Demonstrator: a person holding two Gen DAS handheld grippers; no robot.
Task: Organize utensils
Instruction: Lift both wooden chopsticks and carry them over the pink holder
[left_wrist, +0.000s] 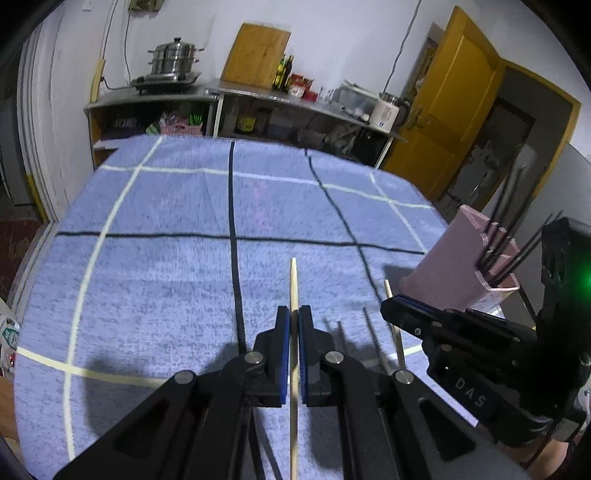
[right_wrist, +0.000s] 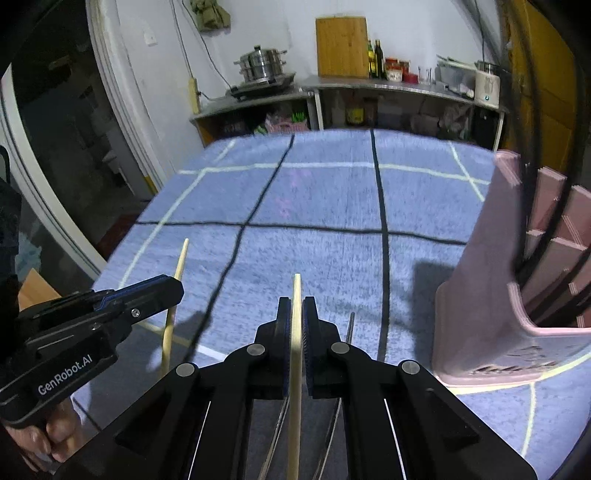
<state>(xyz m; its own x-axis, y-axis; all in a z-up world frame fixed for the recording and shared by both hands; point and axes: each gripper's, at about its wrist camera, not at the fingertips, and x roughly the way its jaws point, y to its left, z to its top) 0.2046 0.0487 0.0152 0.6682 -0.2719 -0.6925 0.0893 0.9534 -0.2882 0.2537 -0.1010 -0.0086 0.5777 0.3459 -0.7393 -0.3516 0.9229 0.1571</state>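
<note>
Both left tongs and right tongs clamp wooden chopsticks, tips pointing forward.

Two pale wooden chopsticks raised, pink holder with dark chopsticks

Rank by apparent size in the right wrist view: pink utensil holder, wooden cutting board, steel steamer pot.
1. pink utensil holder: largest by far, but it is nearest the camera.
2. wooden cutting board
3. steel steamer pot: smallest. Board and pot sit similarly far back, so their order is fair.
</note>
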